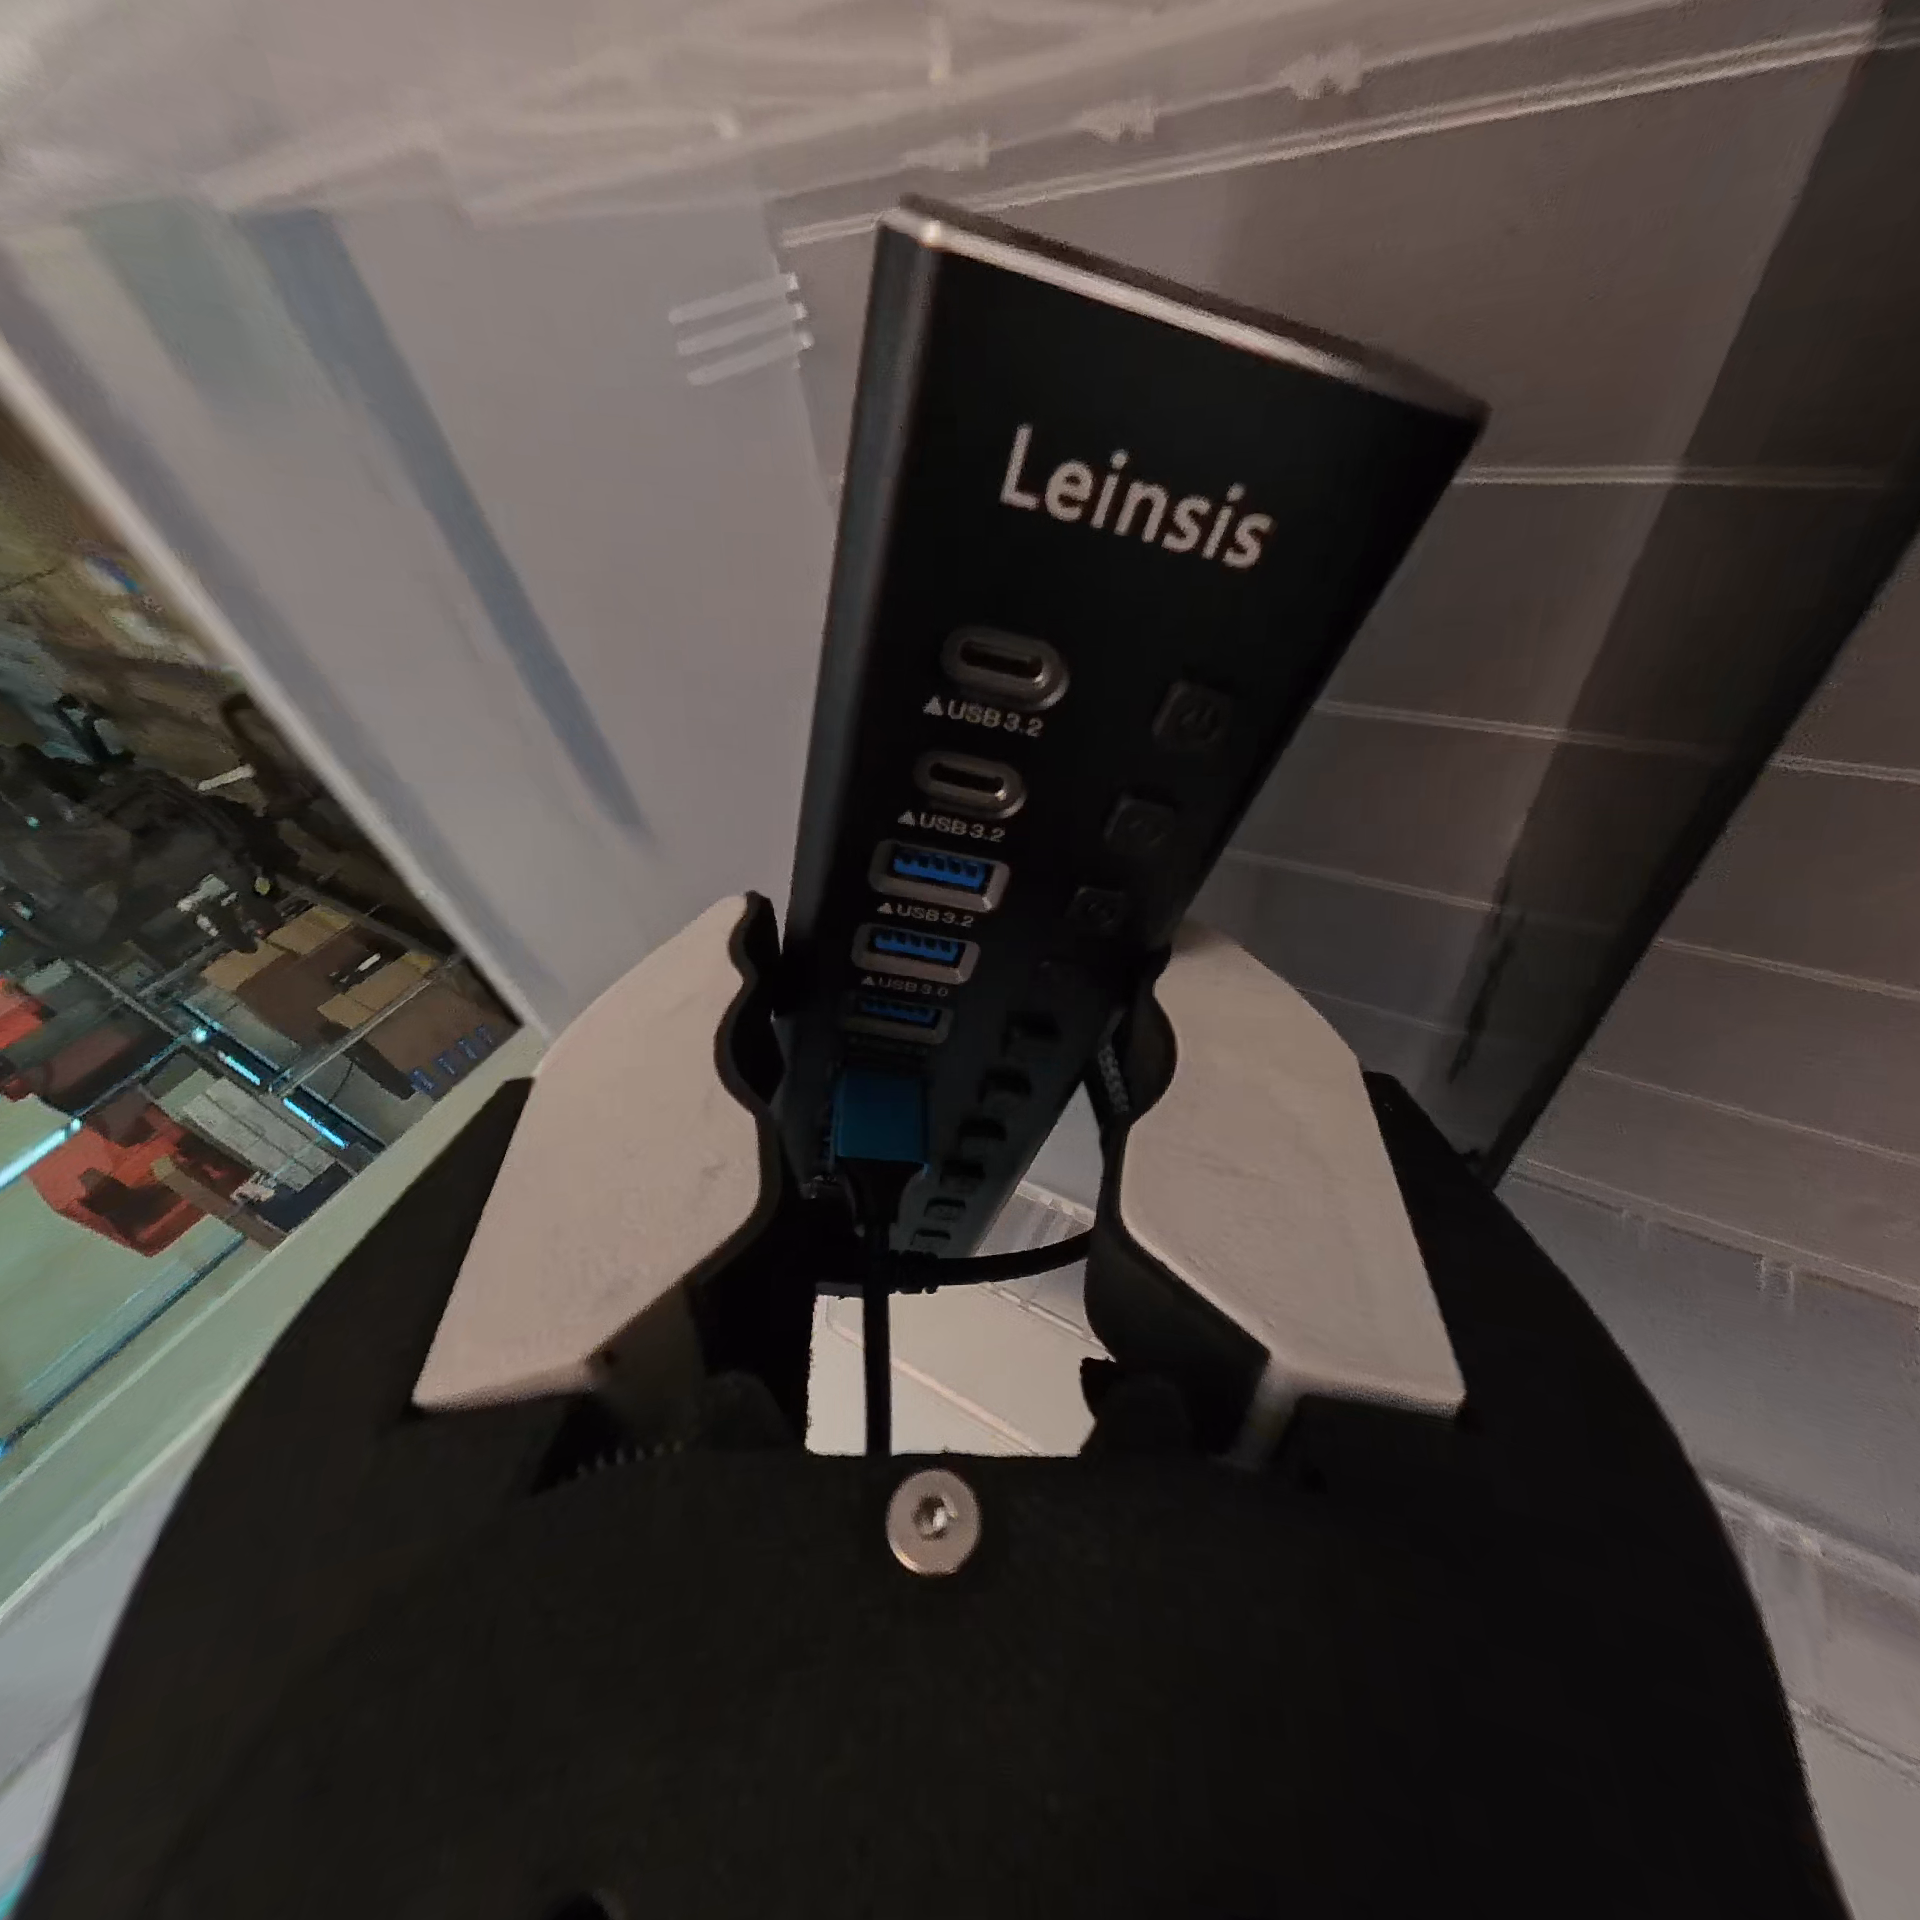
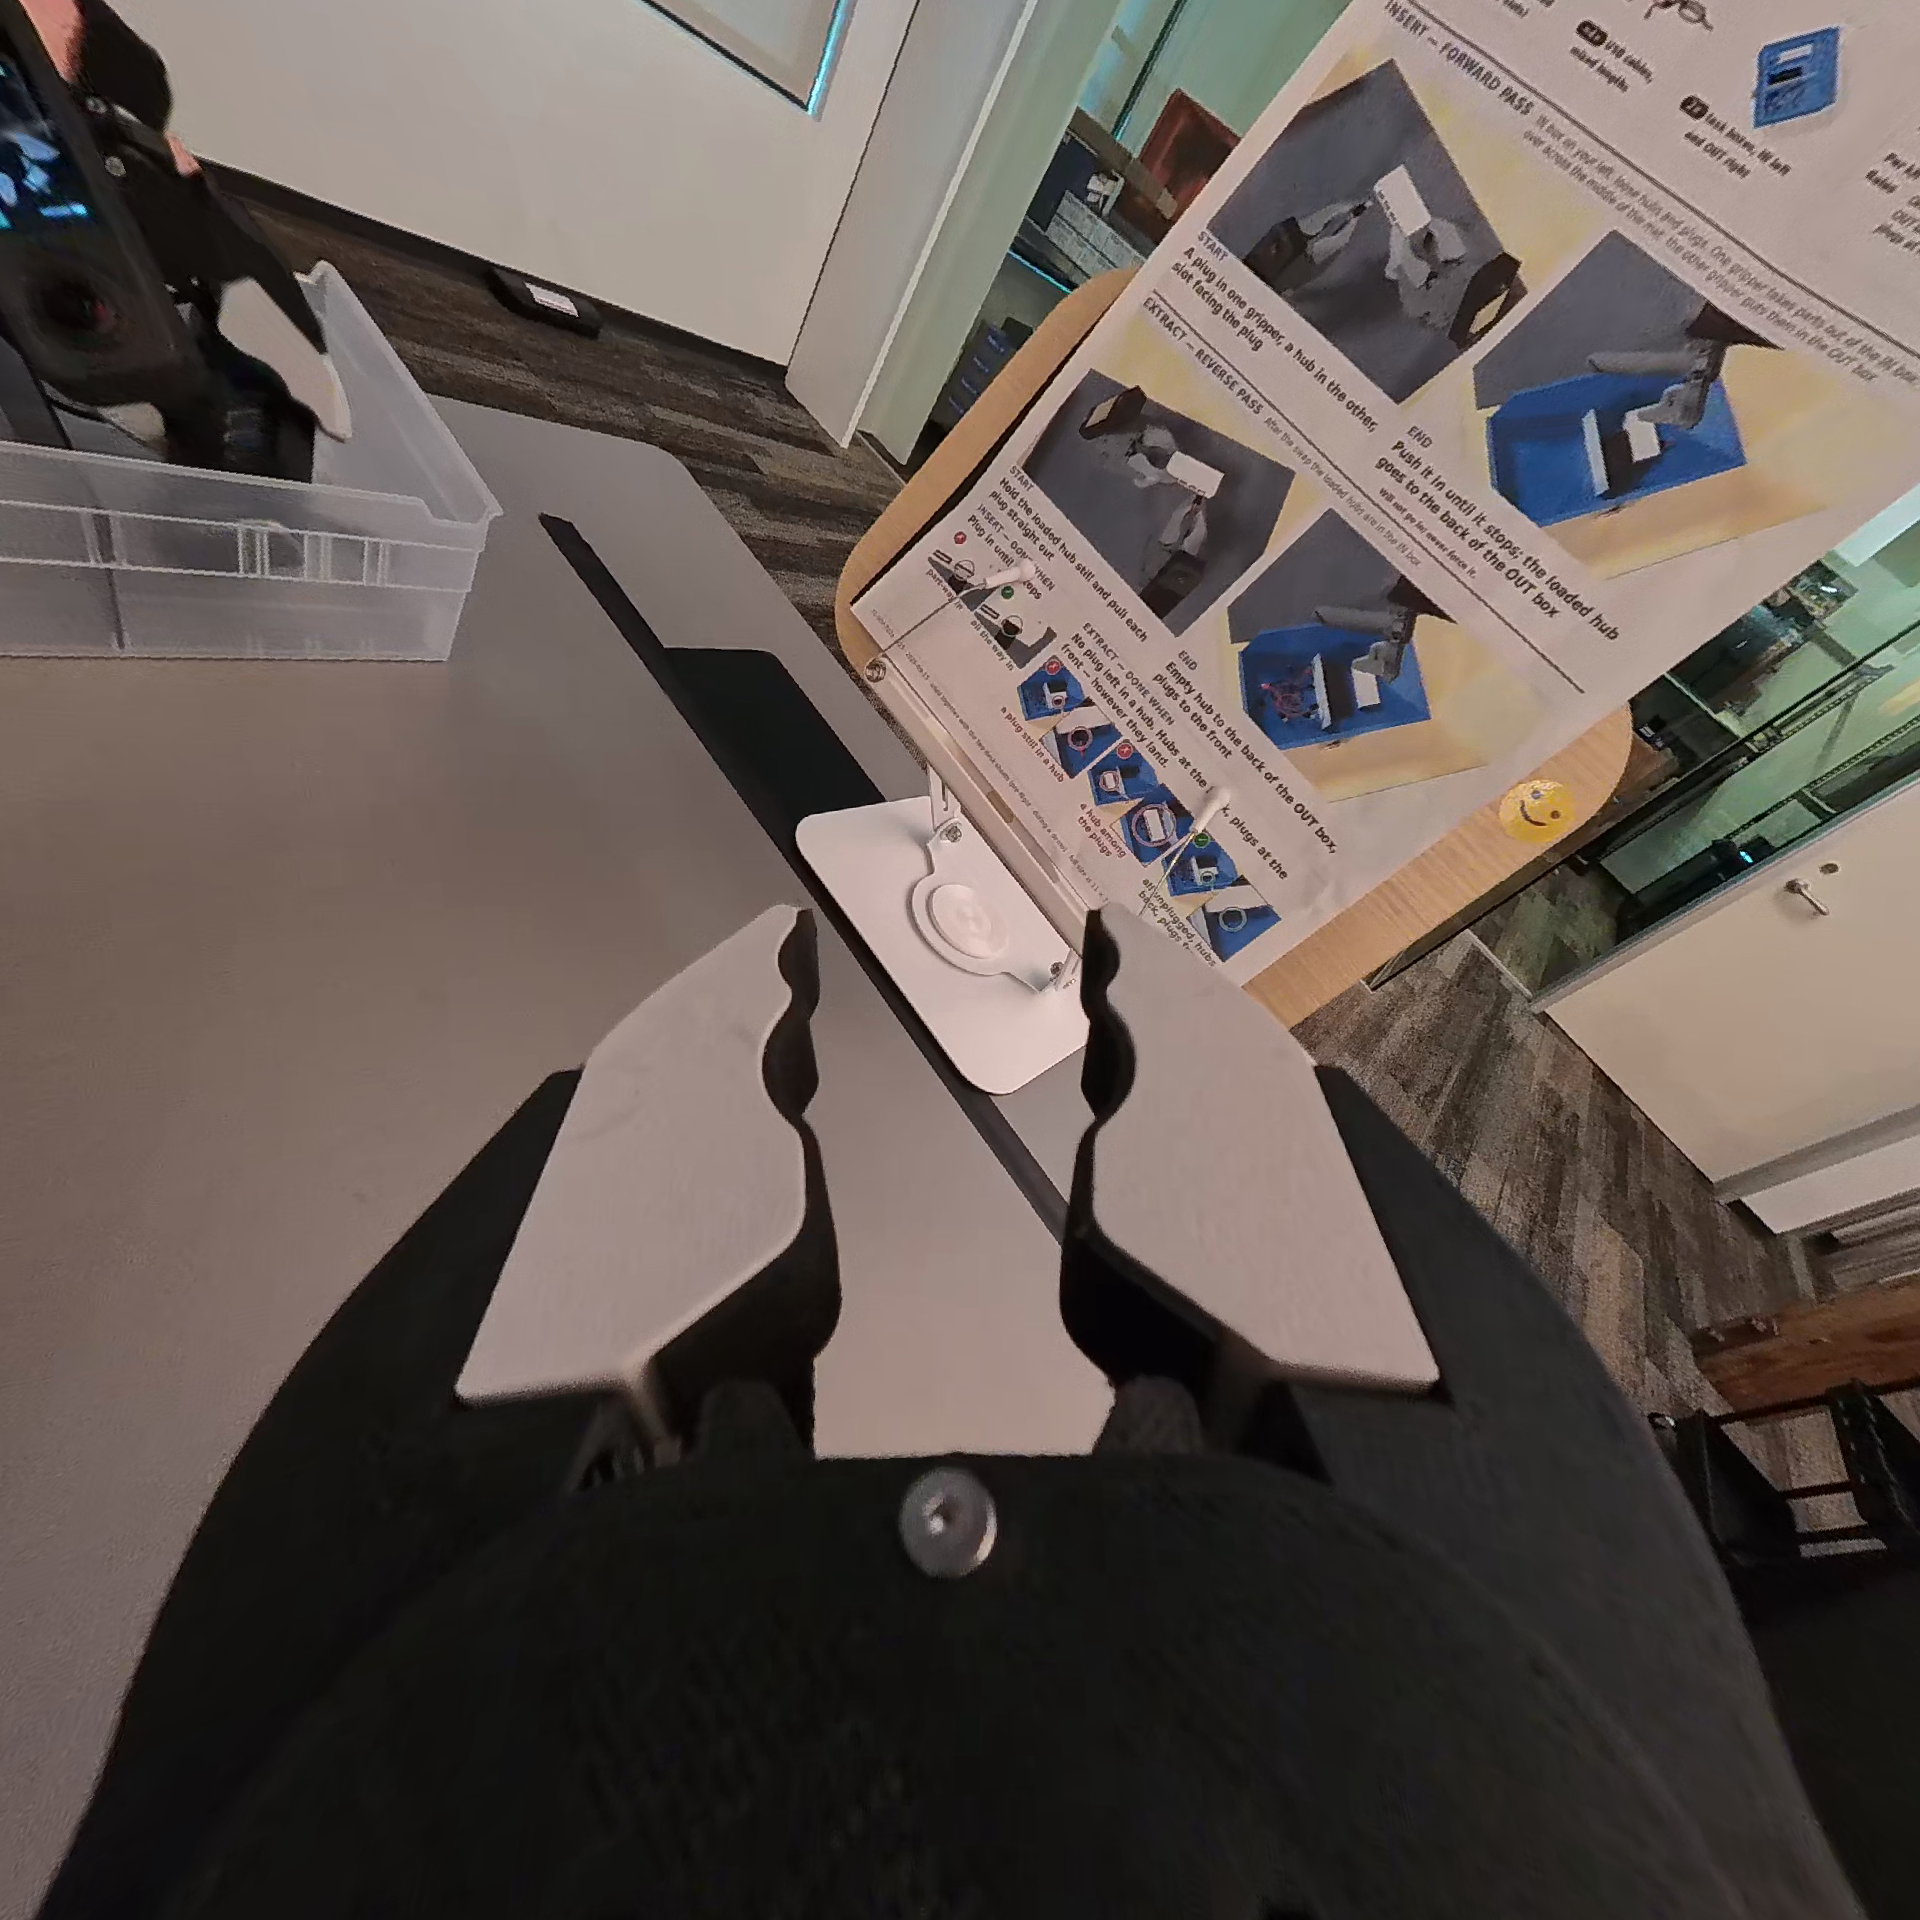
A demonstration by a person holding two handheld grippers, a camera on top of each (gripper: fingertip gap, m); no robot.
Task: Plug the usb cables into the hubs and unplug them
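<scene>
While the left gripper [image 1: 951,1023] is clamped on the lower part of a dark USB hub [image 1: 1101,644], the hub stands up out of its fingers [image 1: 665,1122] and leans slightly to the right, its port face turned toward the camera. Down that face run two small oval ports, then several blue rectangular ports, with a column of square buttons to their right. A blue plug [image 1: 878,1117] sits in one of the lower ports, low between the fingers, and its black cable [image 1: 878,1351] drops straight down toward the gripper body; a second loop of black cable curves off to the right just below the hub. Behind the hub is the ribbed wall of a clear plastic bin [image 1: 1610,883], blurred.

The right gripper [image 2: 945,961] hangs over the grey tabletop [image 2: 312,935] with its fingers apart and nothing between them. Beyond its tips a white stand [image 2: 935,935] rests on the tabletop and holds up a printed instruction sheet [image 2: 1403,468] with photos. At the upper left of the right wrist view, the clear plastic bin [image 2: 343,499] sits on the tabletop, well apart from the right gripper, and the left gripper [image 2: 260,343] reaches down into it.
</scene>
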